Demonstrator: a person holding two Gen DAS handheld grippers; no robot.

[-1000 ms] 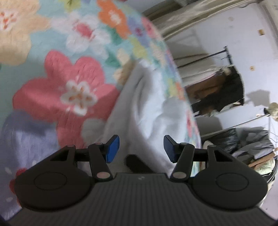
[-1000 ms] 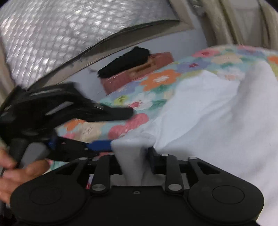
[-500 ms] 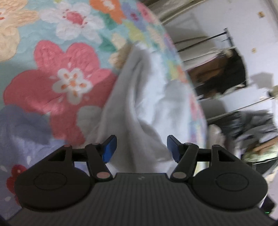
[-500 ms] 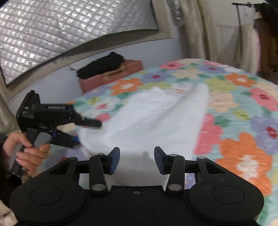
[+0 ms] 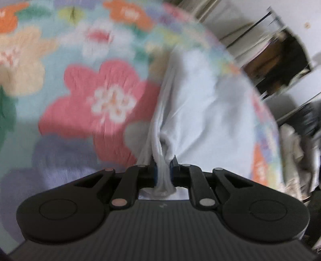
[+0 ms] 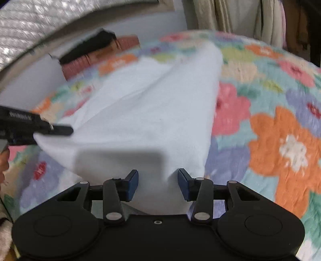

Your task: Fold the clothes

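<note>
A white garment (image 5: 200,100) lies folded on the flowered quilt (image 5: 90,96). In the left wrist view my left gripper (image 5: 163,166) is closing, and its blue pads pinch a bunched corner of the cloth. The right wrist view shows the same garment (image 6: 144,104) spread towards the far side of the quilt (image 6: 280,130). My right gripper (image 6: 158,180) stands open over its near edge, with cloth below the gap and neither pad pressing on it. At the left of that view is the left gripper (image 6: 60,129), at the garment's corner, with a hand (image 6: 4,160) behind it.
A reddish box (image 6: 124,46) with a black item on it sits at the bed's far edge, below a silver quilted sheet (image 6: 40,30). Curtains (image 6: 230,16) hang behind. A clothes rack (image 5: 280,60) and a heap of clothes (image 5: 297,150) stand beyond the bed.
My left gripper has gone from open to shut on the garment's bunched corner. My right gripper let go of the cloth it pinched, opened and swung right along the near edge.
</note>
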